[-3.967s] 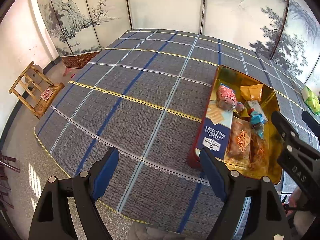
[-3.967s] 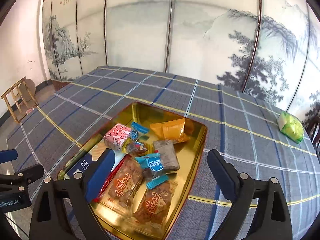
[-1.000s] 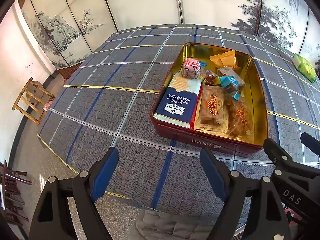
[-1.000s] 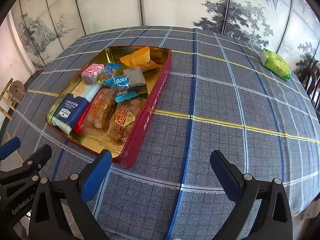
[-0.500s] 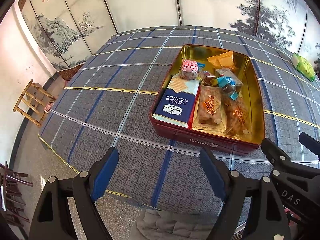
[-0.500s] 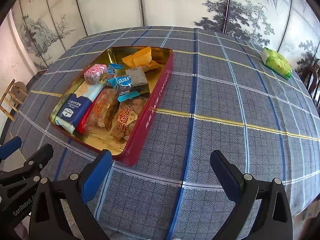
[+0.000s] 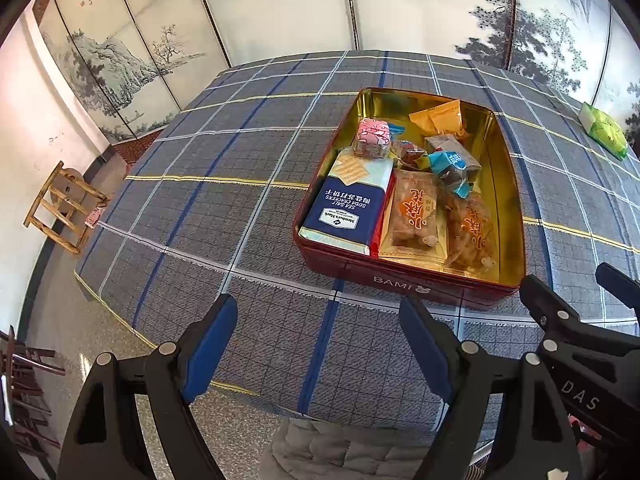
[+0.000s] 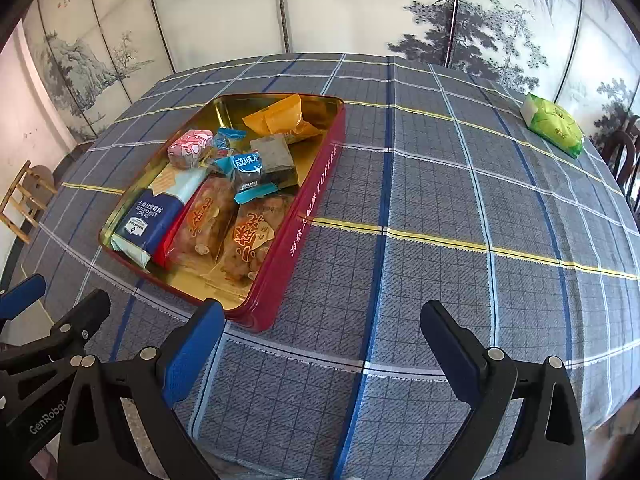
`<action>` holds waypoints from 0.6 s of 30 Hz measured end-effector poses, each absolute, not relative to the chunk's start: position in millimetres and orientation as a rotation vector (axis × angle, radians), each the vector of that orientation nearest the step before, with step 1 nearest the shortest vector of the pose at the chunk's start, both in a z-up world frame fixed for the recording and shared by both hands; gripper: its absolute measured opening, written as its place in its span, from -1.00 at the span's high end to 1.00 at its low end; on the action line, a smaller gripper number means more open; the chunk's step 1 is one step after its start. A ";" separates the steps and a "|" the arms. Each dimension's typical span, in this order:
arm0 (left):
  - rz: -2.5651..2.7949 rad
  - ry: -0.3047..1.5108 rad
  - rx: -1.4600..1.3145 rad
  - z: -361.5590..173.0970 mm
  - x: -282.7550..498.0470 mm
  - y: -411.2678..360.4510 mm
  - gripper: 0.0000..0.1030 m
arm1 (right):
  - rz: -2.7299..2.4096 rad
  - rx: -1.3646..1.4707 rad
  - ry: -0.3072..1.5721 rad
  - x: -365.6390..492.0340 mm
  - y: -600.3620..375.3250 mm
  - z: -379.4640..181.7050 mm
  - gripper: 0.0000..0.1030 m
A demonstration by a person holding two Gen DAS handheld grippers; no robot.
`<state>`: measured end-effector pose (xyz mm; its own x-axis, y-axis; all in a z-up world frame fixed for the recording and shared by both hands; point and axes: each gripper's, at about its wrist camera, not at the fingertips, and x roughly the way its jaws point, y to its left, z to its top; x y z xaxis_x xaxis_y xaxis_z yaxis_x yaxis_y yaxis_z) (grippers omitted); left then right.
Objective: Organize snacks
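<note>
A red tin with a gold inside (image 7: 404,282) (image 8: 304,224) stands on the checked tablecloth and holds several snacks: a blue cracker box (image 7: 346,208) (image 8: 148,220), two clear pastry packs (image 7: 414,214) (image 8: 248,240), a pink sweet (image 7: 373,137) (image 8: 190,148), an orange packet (image 7: 438,118) (image 8: 280,118) and small wrapped sweets. My left gripper (image 7: 320,348) is open and empty, above the table's near edge in front of the tin. My right gripper (image 8: 324,340) is open and empty, near the tin's front right corner.
A green packet (image 7: 604,130) (image 8: 554,124) lies alone at the table's far right. A wooden stool (image 7: 64,206) stands on the floor to the left. A painted folding screen lines the back. A dark chair (image 8: 624,160) is at the right edge.
Both grippers have drawn back toward the near edge of the table and stay open; four seconds ago the right one hung over the tin. The snacks have not moved.
</note>
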<state>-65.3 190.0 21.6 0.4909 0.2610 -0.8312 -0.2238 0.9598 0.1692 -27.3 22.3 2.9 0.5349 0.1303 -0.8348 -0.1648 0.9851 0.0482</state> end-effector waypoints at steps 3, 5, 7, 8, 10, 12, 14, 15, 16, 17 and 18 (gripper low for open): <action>0.293 1.017 0.041 21.0 -65.3 190.3 -0.57 | 0.176 -0.037 0.991 -27.5 22.4 3.1 -0.91; 0.293 1.016 0.041 21.2 -65.4 190.2 -0.57 | 0.177 -0.038 0.991 -27.3 22.1 2.7 -0.91; 0.294 1.018 0.040 20.7 -65.0 190.2 -0.57 | 0.175 -0.039 0.991 -27.3 22.3 2.6 -0.91; 0.292 1.019 0.039 20.1 -64.8 190.2 -0.57 | 0.176 -0.039 0.991 -27.3 22.2 2.5 -0.91; 0.290 1.023 0.035 18.9 -64.5 191.0 -0.57 | 0.177 -0.036 0.993 -26.8 21.8 2.1 -0.91; 0.287 1.026 0.031 18.1 -64.3 191.5 -0.57 | 0.176 -0.035 0.994 -26.5 21.3 2.1 -0.91; 0.286 1.028 0.027 17.2 -64.1 192.4 -0.57 | 0.175 -0.035 0.994 -26.4 21.2 1.7 -0.91; 0.284 1.029 0.023 17.1 -63.5 193.2 -0.57 | 0.175 -0.035 0.994 -26.4 21.1 1.7 -0.91; 0.284 1.029 0.019 17.4 -63.5 193.7 -0.57 | 0.176 -0.034 0.995 -26.3 21.0 1.7 -0.91; 0.284 1.028 0.018 17.7 -63.8 194.1 -0.57 | 0.176 -0.034 0.995 -26.4 21.0 1.6 -0.91; 0.285 1.028 0.019 17.9 -64.1 194.4 -0.57 | 0.174 -0.034 0.996 -26.2 20.9 1.2 -0.91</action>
<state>-64.1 194.4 17.9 0.4833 0.2425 -0.8412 -0.2251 0.9630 0.1483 -26.2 20.9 1.2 0.5313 0.1308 -0.8371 -0.1616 0.9855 0.0514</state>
